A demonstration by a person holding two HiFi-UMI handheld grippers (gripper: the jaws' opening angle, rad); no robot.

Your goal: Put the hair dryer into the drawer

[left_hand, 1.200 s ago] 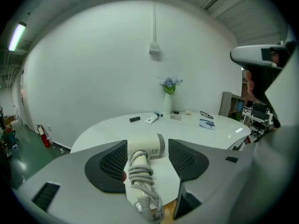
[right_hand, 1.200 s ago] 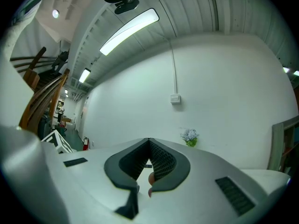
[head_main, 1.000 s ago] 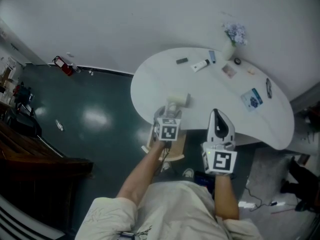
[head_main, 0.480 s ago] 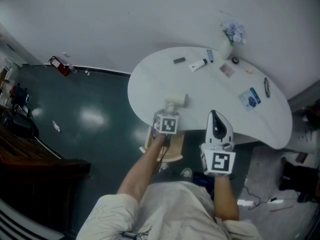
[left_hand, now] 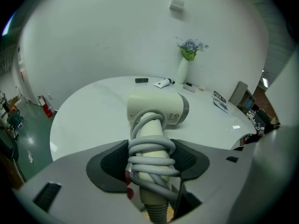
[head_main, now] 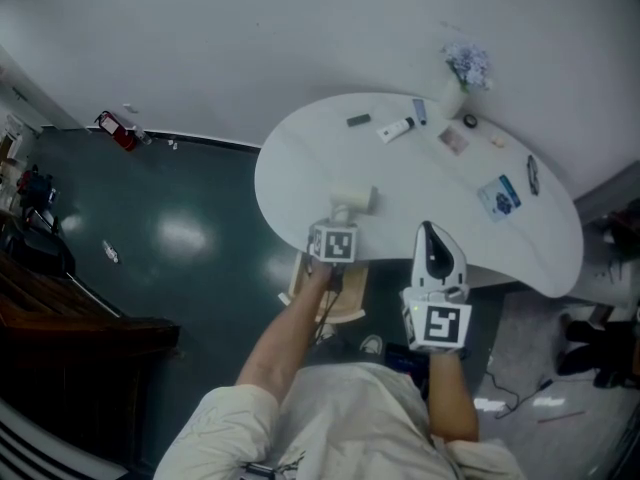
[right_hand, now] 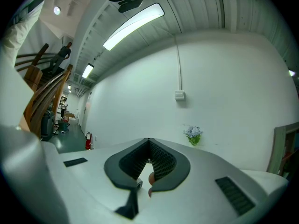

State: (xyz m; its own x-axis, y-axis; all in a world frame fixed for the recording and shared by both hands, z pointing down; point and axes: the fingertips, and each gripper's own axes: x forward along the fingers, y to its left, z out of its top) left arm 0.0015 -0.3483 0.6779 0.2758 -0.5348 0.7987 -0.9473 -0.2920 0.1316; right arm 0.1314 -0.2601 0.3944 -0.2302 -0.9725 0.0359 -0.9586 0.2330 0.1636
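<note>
Left tool (left_hand: 152, 153), just closing, grips hair dryer (left_hand: 156, 108) handle.

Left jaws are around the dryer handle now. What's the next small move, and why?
Probably finish closing the left gripper before lifting. Its jaws have just been closing with the cord-wrapped handle of the hair dryer between them, but a firm pinch isn't evident, and the dryer lies on the table.
</note>
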